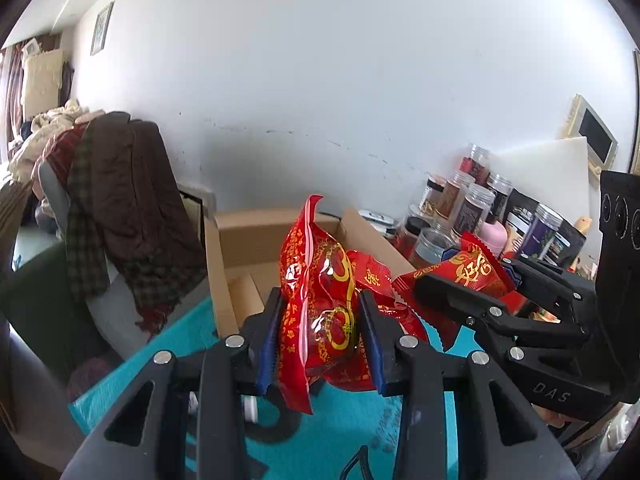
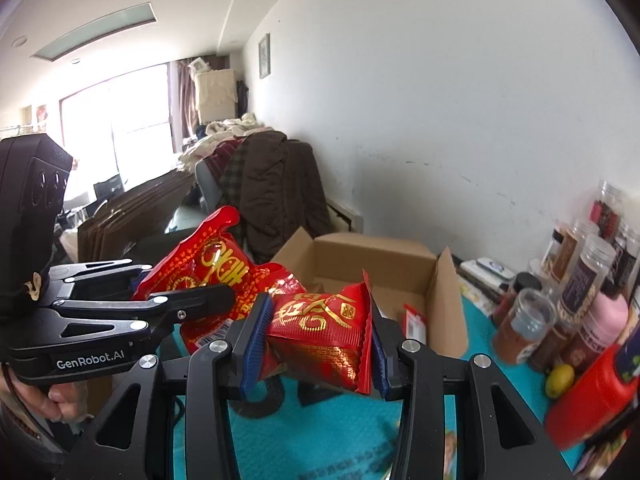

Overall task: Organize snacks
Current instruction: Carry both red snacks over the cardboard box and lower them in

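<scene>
the left gripper is closed on a tall red snack bag and the right gripper is closed on a smaller red snack packet, both held in the air just before the open cardboard box on the teal table cover.

red bottle blurred, jar labels unreadable — too small

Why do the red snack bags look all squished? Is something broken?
Nothing looks torn or spilled. The left gripper pinches one red snack bag and the right gripper pinches another red packet, so both crumple, held above the open cardboard box.
</scene>
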Tool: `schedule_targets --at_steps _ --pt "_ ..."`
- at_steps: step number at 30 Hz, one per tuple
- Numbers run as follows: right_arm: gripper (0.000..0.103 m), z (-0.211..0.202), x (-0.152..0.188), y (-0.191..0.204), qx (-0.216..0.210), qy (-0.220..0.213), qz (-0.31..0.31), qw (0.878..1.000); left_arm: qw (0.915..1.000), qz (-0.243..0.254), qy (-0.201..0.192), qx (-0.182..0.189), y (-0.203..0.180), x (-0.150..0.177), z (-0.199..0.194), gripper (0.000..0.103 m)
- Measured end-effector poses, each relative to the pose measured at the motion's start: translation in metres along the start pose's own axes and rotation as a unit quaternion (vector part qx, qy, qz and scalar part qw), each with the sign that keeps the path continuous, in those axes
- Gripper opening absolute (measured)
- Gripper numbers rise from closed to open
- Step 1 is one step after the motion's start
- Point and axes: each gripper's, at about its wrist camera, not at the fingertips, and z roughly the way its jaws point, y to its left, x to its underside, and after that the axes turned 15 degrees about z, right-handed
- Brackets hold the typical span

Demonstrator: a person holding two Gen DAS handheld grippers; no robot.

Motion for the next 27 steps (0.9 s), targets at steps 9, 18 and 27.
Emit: schedule_targets --at_steps 9,18,27 --pt "0.043 0.031 -0.037 -0.020 0.015 -0.010 -0.004 1.000 0.9999 0.015 -0.006 -0.003 0.019 -0.034 0.033 0.036" --pt "0.043 0.067 -0.074 -0.041 0.015 0.002 0.004 1.000 0.9990 0.025 0.000 -0.036 0.039 -0.063 0.072 0.036" --pt "0.043 0.115 -0.094 -0.057 0.035 0.038 0.014 0.999 0.9977 0.027 0.042 -0.047 0.053 -0.073 0.117 0.036"
